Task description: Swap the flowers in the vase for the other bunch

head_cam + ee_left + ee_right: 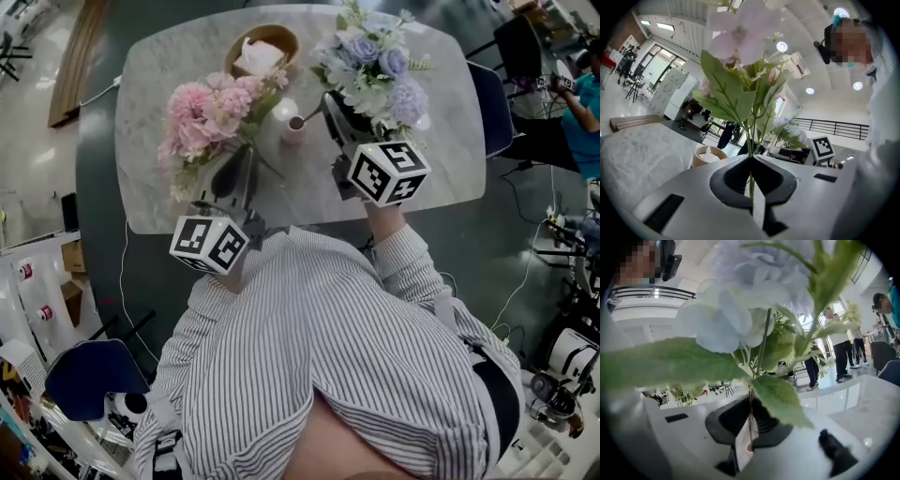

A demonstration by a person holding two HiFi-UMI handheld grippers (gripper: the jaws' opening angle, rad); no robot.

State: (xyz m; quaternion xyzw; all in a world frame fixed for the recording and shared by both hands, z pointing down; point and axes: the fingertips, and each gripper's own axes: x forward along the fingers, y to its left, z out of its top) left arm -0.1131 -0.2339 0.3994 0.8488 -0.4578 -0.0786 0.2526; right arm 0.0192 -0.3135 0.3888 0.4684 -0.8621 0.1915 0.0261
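Left tool [751, 164] pinches pink bunch [211, 108], right tool [751, 404] blue [375, 66].

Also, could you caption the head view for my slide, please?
Left gripper holds pink bunch, right gripper blue bunch, over the table.

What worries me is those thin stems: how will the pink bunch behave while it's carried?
Probably top-heavy: the pink bunch has broad blooms over slim stems pinched in the shut left tongs, so it may sway. It looks light, likely artificial, and it could pivot in that narrow grip.
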